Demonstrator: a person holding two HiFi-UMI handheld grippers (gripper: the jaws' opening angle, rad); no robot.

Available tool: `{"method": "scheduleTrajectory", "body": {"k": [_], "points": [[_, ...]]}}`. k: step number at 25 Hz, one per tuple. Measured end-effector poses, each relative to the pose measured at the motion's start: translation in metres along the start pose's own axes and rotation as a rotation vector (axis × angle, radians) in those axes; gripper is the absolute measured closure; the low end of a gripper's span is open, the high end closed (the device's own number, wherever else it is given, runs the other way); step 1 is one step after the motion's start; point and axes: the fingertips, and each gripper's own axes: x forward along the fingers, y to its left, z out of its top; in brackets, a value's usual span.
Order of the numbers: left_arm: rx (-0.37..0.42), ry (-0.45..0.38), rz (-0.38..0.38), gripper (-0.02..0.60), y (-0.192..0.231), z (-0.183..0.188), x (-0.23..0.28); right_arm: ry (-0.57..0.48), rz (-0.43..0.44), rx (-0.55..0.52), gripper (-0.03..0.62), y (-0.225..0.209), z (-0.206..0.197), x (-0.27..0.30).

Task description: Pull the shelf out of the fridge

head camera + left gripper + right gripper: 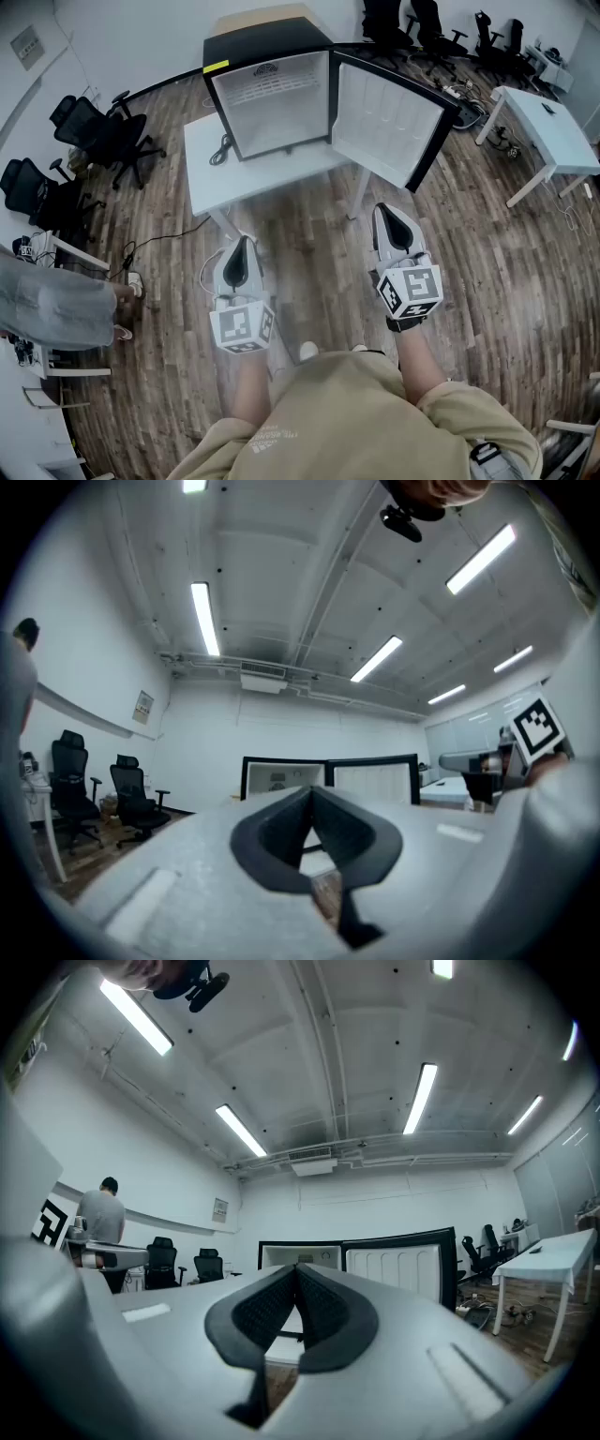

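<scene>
A small black fridge (272,98) stands on a white table (211,183), with its door (389,122) swung open to the right. Inside, near the top, sits a white wire shelf (267,91). My left gripper (242,242) and right gripper (383,210) hover side by side over the wooden floor, well short of the table, both pointing at the fridge. Each is shut with nothing held. The left gripper view shows its jaw tips (311,791) meeting in front of the fridge (281,778). In the right gripper view, the jaw tips (297,1267) also meet, the open door (398,1265) beyond them.
Black office chairs (103,131) stand at the left and more (431,28) at the back right. A white desk (548,127) is at the right. A person (56,305) stands at the left edge. A black cable (223,150) lies on the table beside the fridge.
</scene>
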Motion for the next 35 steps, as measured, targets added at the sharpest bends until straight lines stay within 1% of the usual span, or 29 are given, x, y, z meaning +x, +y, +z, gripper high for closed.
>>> {"method": "scheduleTrajectory", "body": {"k": [8, 13, 16, 18, 21, 23, 25, 28, 30, 32, 35], "points": [[-0.003, 0.011, 0.0, 0.583, 0.041, -0.008, 0.008, 0.049, -0.026, 0.075, 0.589, 0.026, -0.028, 0.026], [-0.027, 0.014, -0.037, 0.583, 0.056, -0.014, 0.017, 0.053, -0.011, 0.102, 0.589, 0.042, -0.036, 0.045], [-0.049, 0.024, -0.065, 0.583, 0.06, -0.02, 0.025, 0.072, -0.002, 0.103, 0.589, 0.054, -0.047, 0.052], [-0.054, 0.032, -0.081, 0.583, 0.059, -0.022, 0.035, 0.088, -0.001, 0.112, 0.589, 0.055, -0.053, 0.06], [-0.061, 0.039, -0.1, 0.583, 0.054, -0.026, 0.054, 0.107, 0.006, 0.128, 0.589, 0.047, -0.064, 0.078], [-0.071, 0.044, -0.098, 0.583, 0.053, -0.034, 0.071, 0.108, 0.02, 0.137, 0.589, 0.038, -0.071, 0.095], [-0.077, 0.049, -0.082, 0.583, 0.055, -0.045, 0.093, 0.102, 0.034, 0.146, 0.589, 0.026, -0.078, 0.118], [-0.086, 0.05, -0.042, 0.583, 0.062, -0.055, 0.14, 0.099, 0.074, 0.156, 0.589, 0.003, -0.085, 0.168], [-0.085, 0.055, -0.03, 0.583, 0.065, -0.054, 0.175, 0.098, 0.094, 0.187, 0.589, -0.013, -0.085, 0.202], [-0.071, 0.05, -0.032, 0.583, 0.064, -0.045, 0.21, 0.086, 0.109, 0.216, 0.589, -0.031, -0.075, 0.234], [-0.066, 0.029, -0.008, 0.583, 0.061, -0.035, 0.255, 0.076, 0.149, 0.224, 0.589, -0.057, -0.067, 0.278]]}}
